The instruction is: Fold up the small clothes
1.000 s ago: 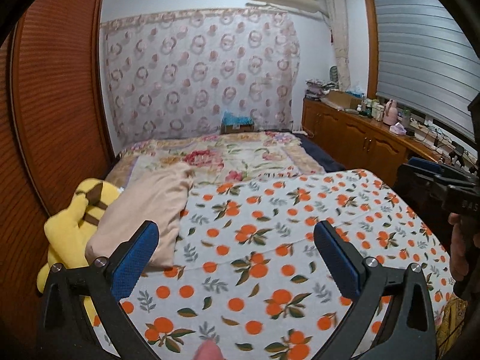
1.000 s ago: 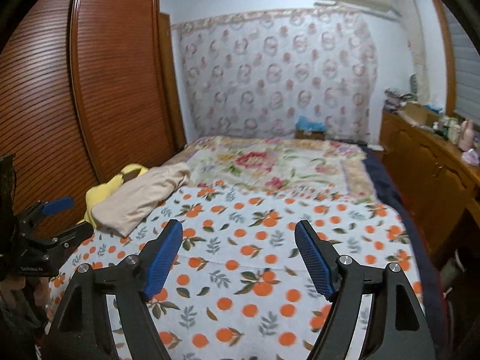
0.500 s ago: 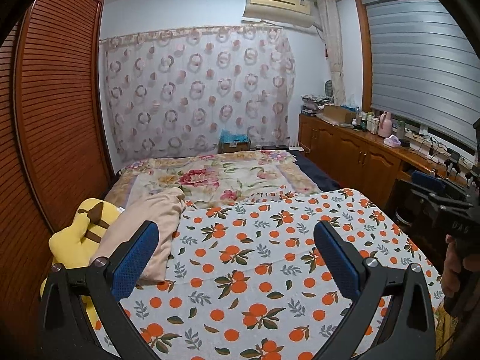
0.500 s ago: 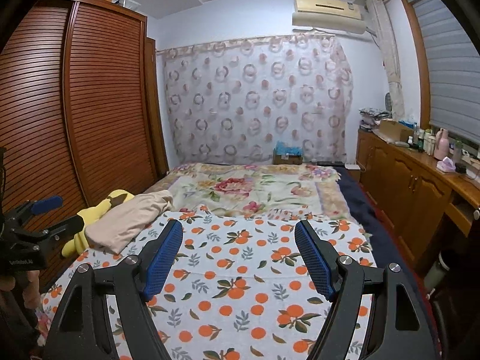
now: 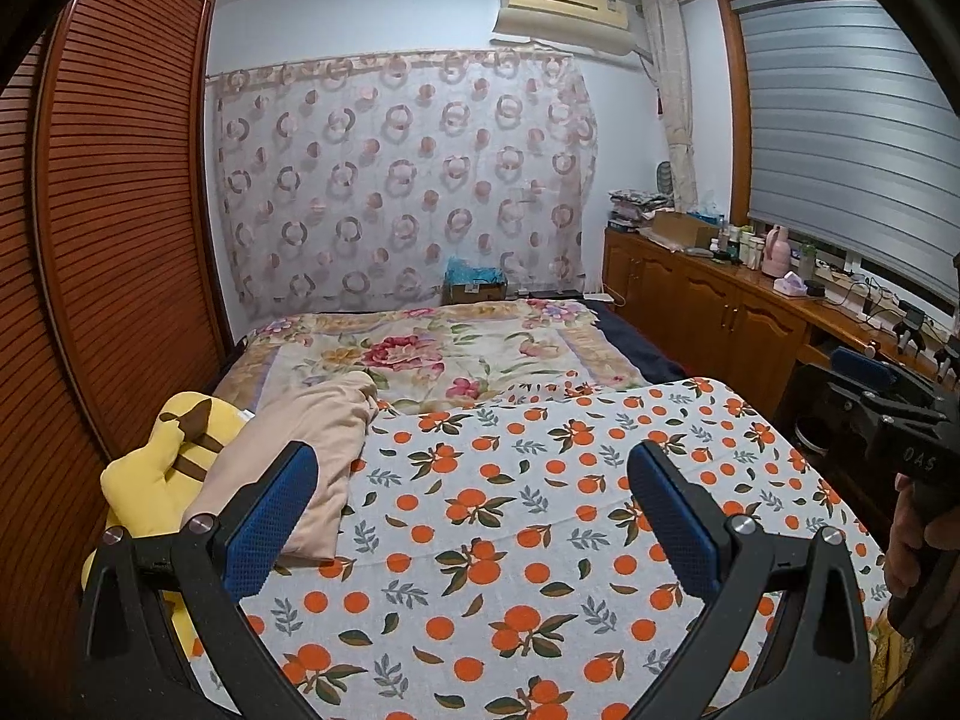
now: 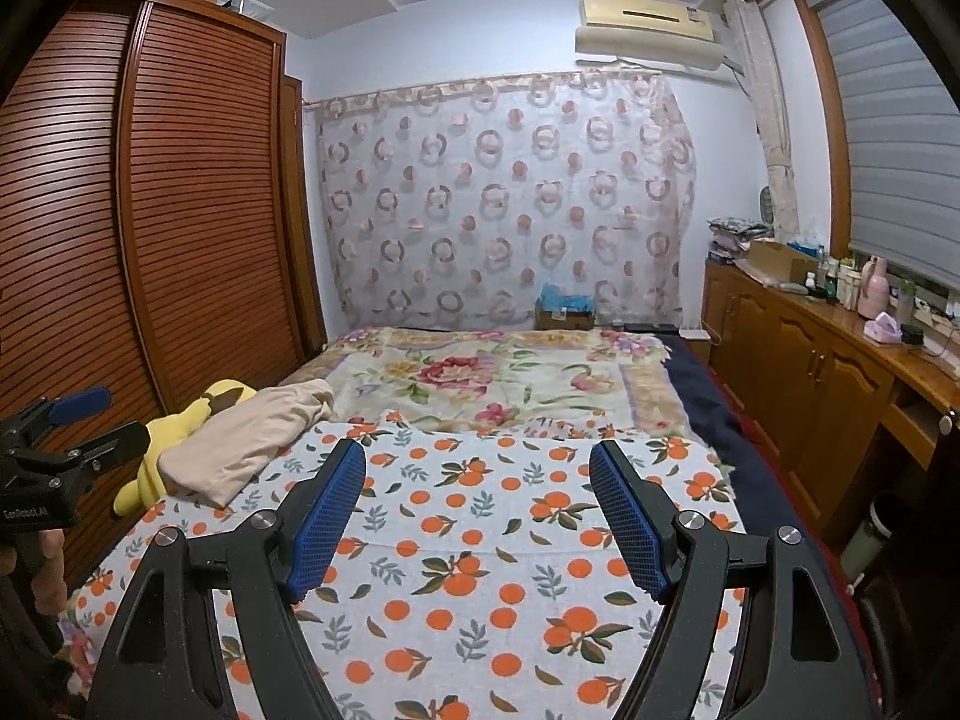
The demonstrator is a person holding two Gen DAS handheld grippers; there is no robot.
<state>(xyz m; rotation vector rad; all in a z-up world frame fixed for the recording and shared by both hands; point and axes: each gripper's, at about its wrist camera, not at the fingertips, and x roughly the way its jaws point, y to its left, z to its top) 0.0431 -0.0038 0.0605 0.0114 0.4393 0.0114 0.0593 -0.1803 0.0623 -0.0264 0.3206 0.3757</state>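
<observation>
Both tongs, left and right, gape empty above the orange-print sheet.

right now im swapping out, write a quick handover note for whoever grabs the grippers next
Left gripper: open, empty, held above the orange-print sheet.
Right gripper: open, empty, also above the sheet.
The beige garment lies bunched at the sheet's left edge, partly over the yellow plush toy. Neither gripper touches it.
Done: no folding shows.
Left: bring the garment onto the sheet, spread it flat, then fold it. The left gripper looks closer to it.
</observation>
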